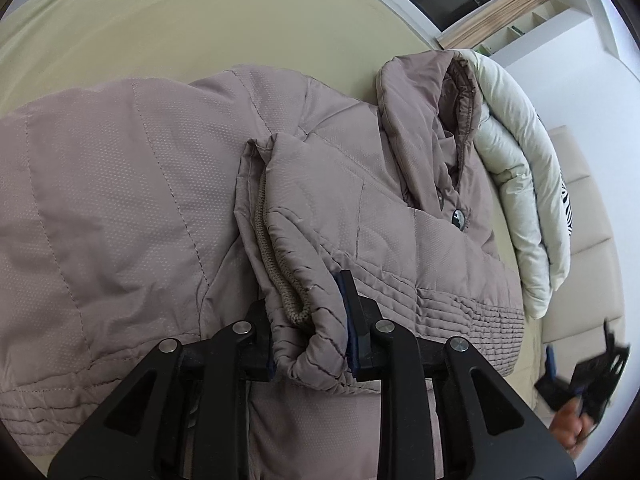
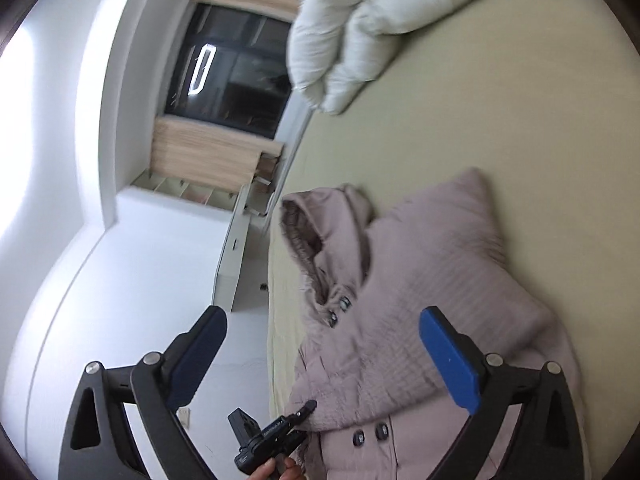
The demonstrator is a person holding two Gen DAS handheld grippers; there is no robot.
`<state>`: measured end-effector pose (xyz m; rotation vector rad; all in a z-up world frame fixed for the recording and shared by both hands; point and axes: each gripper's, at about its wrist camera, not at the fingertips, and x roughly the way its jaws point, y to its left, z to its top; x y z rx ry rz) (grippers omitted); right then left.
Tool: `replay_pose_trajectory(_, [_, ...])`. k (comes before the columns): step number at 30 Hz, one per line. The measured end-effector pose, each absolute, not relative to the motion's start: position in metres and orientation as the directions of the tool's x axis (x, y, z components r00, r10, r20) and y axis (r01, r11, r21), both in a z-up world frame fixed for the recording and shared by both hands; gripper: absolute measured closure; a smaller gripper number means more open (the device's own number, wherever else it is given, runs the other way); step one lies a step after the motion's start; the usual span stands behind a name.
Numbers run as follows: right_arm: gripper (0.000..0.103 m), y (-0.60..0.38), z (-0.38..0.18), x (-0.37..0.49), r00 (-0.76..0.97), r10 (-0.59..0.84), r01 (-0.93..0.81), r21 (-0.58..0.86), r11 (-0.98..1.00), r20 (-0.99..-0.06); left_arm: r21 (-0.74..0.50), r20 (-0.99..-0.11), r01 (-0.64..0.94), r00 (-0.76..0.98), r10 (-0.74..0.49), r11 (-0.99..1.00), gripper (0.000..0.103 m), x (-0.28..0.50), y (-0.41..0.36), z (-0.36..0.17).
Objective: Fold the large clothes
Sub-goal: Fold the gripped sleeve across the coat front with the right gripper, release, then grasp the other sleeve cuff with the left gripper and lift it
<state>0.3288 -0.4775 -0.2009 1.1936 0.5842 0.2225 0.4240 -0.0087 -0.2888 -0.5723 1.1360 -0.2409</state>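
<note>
A mauve quilted jacket (image 1: 132, 184) lies spread on a pale yellow-green bed (image 1: 200, 24). My left gripper (image 1: 310, 334) is shut on the jacket's sleeve cuff (image 1: 308, 308), which lies folded across the body. The hood (image 1: 432, 108) points toward the bed's far edge. In the right wrist view the jacket (image 2: 432, 280) lies below my right gripper (image 2: 324, 360), which is open, empty and held above the jacket's front near the bed edge. The left gripper (image 2: 280, 428) shows there gripping the jacket's edge. The right gripper (image 1: 580, 380) shows blurred at the left wrist view's right edge.
A folded white duvet (image 1: 516, 176) lies beside the hood; it also shows in the right wrist view (image 2: 360, 24). A striped pillow (image 1: 568, 212) sits behind it. A dark window (image 2: 236, 68) with beige blinds, white walls and a white cabinet (image 2: 232, 256) stand past the bed edge.
</note>
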Motion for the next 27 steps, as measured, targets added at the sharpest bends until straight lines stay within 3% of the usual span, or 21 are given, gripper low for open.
replay_pose_trajectory(2, [0.003,-0.476,-0.215,0.360,0.816,0.455,0.179,0.905,0.385,-0.355,-0.542,-0.784,-0.095,0.415,-0.462,0.835,0.079,0.427,-0.009,-0.290])
replay_pose_trajectory(4, [0.004,-0.473,-0.246,0.370,0.771,0.427,0.274,0.851,0.448,-0.473,-0.547,-0.778,-0.085,0.418,-0.469,0.833,0.077,0.430,-0.010,-0.292])
replay_pose_trajectory(6, [0.021,-0.478,-0.288,0.381,0.713,0.413,0.371,0.805,0.463,-0.566,-0.567,-0.766,-0.077,0.417,-0.490,0.820,0.074,0.434,-0.009,-0.295])
replay_pose_trajectory(11, [0.023,-0.483,-0.269,0.370,0.732,0.386,0.331,0.788,0.519,-0.562,-0.571,-0.768,-0.070,0.400,-0.501,0.818,0.072,0.433,-0.003,-0.291])
replay_pose_trajectory(13, [0.019,-0.481,-0.251,0.365,0.755,0.360,0.321,0.787,0.526,-0.549,-0.541,-0.782,-0.080,0.415,-0.465,0.837,0.060,0.427,0.002,-0.284])
replay_pose_trajectory(16, [0.012,-0.468,-0.233,0.370,0.777,0.379,0.253,0.800,0.544,-0.503,-0.493,-0.796,-0.073,0.440,-0.415,0.867,0.053,0.424,0.004,-0.280])
replay_pose_trajectory(18, [0.005,-0.451,-0.239,0.382,0.746,0.391,0.249,0.770,0.587,-0.539,-0.486,-0.802,-0.058,0.426,-0.418,0.872,0.052,0.427,0.000,-0.284])
replay_pose_trajectory(20, [0.004,-0.439,-0.267,0.400,0.673,0.384,0.281,0.698,0.659,-0.633,-0.487,-0.800,-0.049,0.425,-0.423,0.872,0.052,0.429,0.000,-0.285])
replay_pose_trajectory(23, [0.004,-0.437,-0.273,0.399,0.695,0.352,0.225,0.654,0.722,-0.627,-0.528,-0.778,-0.081,0.446,-0.443,0.845,0.052,0.420,0.018,-0.277])
replay_pose_trajectory(27, [0.006,-0.444,-0.246,0.380,0.718,0.363,0.258,0.711,0.654,-0.594,-0.507,-0.754,-0.116,0.541,-0.374,0.854,0.051,0.370,0.071,-0.248])
